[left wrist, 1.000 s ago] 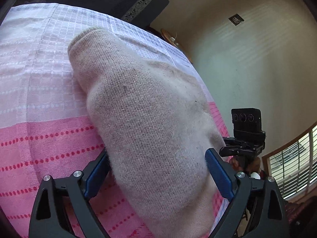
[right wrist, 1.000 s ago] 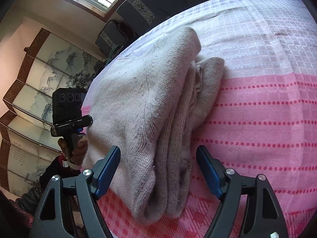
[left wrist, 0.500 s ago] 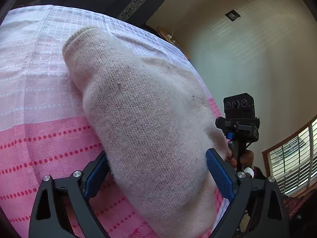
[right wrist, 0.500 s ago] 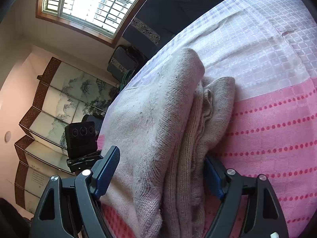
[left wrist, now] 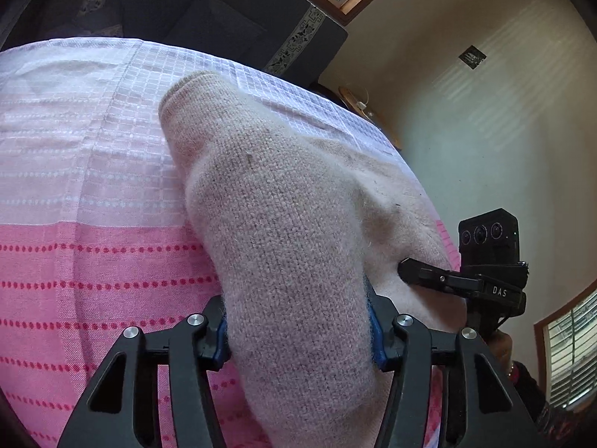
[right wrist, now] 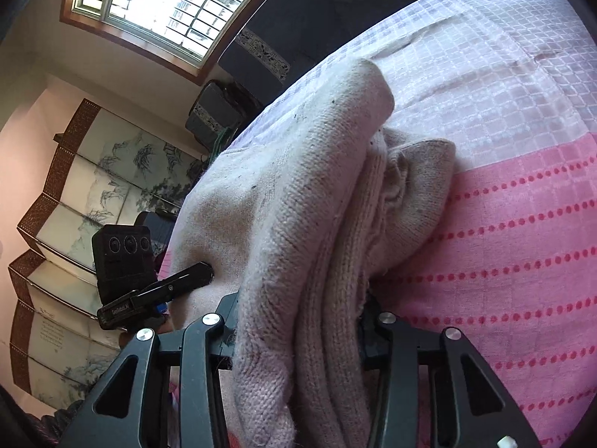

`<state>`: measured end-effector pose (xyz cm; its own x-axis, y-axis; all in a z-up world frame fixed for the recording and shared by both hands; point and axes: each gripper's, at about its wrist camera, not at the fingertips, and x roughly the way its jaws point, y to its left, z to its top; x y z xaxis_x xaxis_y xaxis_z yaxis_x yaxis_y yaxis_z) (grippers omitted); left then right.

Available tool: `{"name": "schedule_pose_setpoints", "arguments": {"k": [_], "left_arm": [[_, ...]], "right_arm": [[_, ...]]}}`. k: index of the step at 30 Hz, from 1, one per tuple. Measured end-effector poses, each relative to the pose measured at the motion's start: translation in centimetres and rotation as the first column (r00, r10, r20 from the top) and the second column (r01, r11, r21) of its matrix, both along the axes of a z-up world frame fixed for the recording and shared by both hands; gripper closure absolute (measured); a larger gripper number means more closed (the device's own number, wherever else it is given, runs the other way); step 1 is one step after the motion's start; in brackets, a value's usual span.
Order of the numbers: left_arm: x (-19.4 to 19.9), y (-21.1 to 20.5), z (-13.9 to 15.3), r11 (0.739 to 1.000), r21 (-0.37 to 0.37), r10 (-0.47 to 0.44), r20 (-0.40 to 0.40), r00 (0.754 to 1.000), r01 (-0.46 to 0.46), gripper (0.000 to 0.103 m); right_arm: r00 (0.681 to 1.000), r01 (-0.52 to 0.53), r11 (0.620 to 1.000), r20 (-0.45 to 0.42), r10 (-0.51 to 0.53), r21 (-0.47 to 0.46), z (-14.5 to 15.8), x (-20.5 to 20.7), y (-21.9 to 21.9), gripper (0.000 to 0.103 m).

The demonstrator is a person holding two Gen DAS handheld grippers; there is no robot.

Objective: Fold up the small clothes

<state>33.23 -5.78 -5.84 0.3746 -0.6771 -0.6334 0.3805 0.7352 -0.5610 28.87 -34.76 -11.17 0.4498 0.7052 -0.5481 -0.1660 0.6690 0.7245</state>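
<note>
Both grippers angle down over the pink-and-white cloth: the left gripper and right gripper are each closing, pads already pressing the near end of the folded beige sweater. The sweater lies on the cloth, its long axis running away from the grippers toward the white half.

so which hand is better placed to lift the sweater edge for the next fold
Neither alone, likely both. The left tongs are closing on one thick fold of the sweater, the right tongs on its layered end, so both already have cloth between them.
</note>
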Motion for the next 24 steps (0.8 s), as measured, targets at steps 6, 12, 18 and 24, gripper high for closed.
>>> {"name": "schedule_pose_setpoints", "arguments": {"k": [6, 12, 18, 24], "left_arm": [[-4.5, -1.2, 2.7, 0.986, 0.149, 0.058, 0.129, 0.99, -0.077, 0.05], [-7.9, -0.2, 4.6, 0.969, 0.207, 0.105, 0.159, 0.982, -0.137, 0.05], [-11.7, 1.4, 5.4, 0.949, 0.262, 0.132, 0.184, 0.974, -0.178, 0.05], [-14.7, 2.6, 5.7, 0.937, 0.285, 0.149, 0.198, 0.969, -0.203, 0.05]], "right_arm": [[0.998, 0.011, 1.0, 0.055, -0.01, -0.007, 2.2, -2.4, 1.9, 0.065], [0.997, -0.002, 1.0, 0.071, 0.002, 0.002, 3.5, -5.0, 3.9, 0.065], [0.996, -0.024, 1.0, 0.083, 0.024, -0.006, 4.0, -7.9, 6.0, 0.065], [0.995, -0.047, 0.999, 0.083, 0.048, -0.018, 4.1, -10.2, 7.9, 0.066]]}}
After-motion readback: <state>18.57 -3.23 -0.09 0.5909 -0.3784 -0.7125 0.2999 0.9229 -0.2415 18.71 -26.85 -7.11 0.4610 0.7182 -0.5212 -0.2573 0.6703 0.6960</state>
